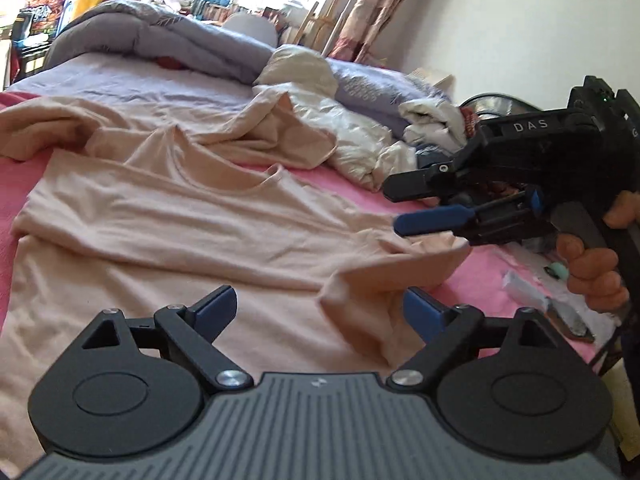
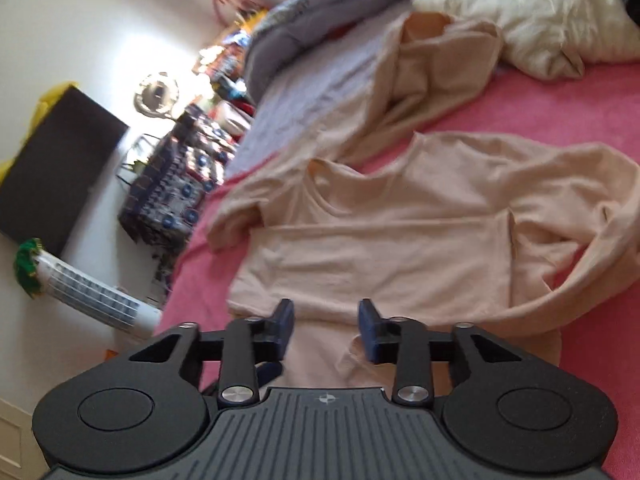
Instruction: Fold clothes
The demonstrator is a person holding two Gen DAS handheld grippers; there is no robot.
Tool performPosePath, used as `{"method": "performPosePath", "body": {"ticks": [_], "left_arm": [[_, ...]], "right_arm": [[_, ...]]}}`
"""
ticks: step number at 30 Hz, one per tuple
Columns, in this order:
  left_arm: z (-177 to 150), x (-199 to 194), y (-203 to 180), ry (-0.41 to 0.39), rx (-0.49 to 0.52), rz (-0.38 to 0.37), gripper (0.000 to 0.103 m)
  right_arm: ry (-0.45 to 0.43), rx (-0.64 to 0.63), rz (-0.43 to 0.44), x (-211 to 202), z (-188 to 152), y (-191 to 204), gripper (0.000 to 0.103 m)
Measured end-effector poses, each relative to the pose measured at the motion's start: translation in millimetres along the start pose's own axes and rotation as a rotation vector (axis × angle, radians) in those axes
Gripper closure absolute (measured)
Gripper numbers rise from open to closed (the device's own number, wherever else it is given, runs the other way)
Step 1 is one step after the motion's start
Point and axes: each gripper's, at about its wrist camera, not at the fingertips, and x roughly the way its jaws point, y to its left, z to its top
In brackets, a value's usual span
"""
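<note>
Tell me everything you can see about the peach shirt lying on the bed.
The peach long-sleeved knit shirt is thin, soft-looking and wrinkled, with a round neckline. It lies mostly flat on the pink bed cover, partly folded: one side is turned over the body, and a sleeve trails toward the cream bedding. A bunched fold rises between the left gripper's open jaws. Neither gripper grips it.

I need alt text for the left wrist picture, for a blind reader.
A peach shirt lies spread on a pink bed cover. The open left gripper hovers above it, the right gripper enters from the right, open too.
</note>
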Motion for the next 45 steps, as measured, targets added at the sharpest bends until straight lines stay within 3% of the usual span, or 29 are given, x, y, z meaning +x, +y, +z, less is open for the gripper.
{"method": "performPosePath", "body": {"ticks": [2,4,8,11,12,13,15,16,17,18,19,23,26,27,31,32,34,40,42,45], "left_arm": [[-3,7,-4,0.021,0.037,0.026,0.012],[-7,13,-12,0.021,0.110,0.061,0.012],[-14,27,-36,0.014,0.264,0.074,0.012],[-23,45,-61,0.005,0.484,0.169,0.013],[-25,52,-66,0.014,0.542,0.200,0.014],[-26,58,-70,0.028,0.582,0.220,0.023],[-25,68,-70,0.068,0.583,0.210,0.039],[-22,71,-69,0.087,0.555,0.196,0.051],[-19,73,-67,0.104,0.512,0.186,0.077],[-15,74,-65,0.121,0.460,0.171,0.093],[-8,72,-62,0.136,0.388,0.145,0.100],[43,37,-45,0.073,0.053,-0.071,0.102],[95,-1,-30,-0.071,-0.083,-0.197,0.102],[111,-13,-25,-0.117,-0.108,-0.214,0.102],[151,-41,7,-0.207,-0.143,-0.125,0.102],[155,-46,17,-0.209,-0.157,-0.094,0.102],[155,-51,35,-0.194,-0.184,-0.029,0.102],[152,-65,72,-0.158,-0.308,-0.014,0.102],[156,-71,78,-0.170,-0.314,-0.016,0.102],[162,-74,83,-0.165,-0.299,0.009,0.102]], "right_arm": [[-0.030,0.020,0.008,-7,-9,-11,0.045],[-0.094,0.020,0.007,-26,-19,-24,0.028],[-0.202,-0.013,-0.069,-65,-41,-48,0.025],[-0.228,0.014,-0.107,-79,-63,-71,0.022],[-0.230,0.028,-0.110,-83,-70,-79,0.022],[-0.228,0.047,-0.106,-84,-76,-86,0.022],[-0.231,0.088,-0.101,-86,-90,-98,0.022],[-0.234,0.107,-0.100,-85,-96,-104,0.021],[-0.235,0.123,-0.097,-82,-101,-109,0.021],[-0.234,0.143,-0.091,-81,-105,-113,0.021],[-0.234,0.163,-0.086,-79,-110,-118,0.021],[-0.242,0.221,-0.055,-76,-119,-133,0.021],[-0.259,0.228,-0.037,-76,-117,-136,0.019],[-0.265,0.228,-0.040,-76,-115,-137,0.019],[-0.303,0.191,-0.076,-75,-110,-132,0.019],[-0.322,0.162,-0.106,-74,-108,-127,0.019],[-0.385,0.005,-0.244,-68,-105,-105,0.019],[-0.465,-0.891,-0.704,12,-109,-11,0.019],[-0.452,-1.023,-0.758,40,-102,0,0.019],[-0.420,-1.120,-0.820,75,-89,4,0.020]]}}
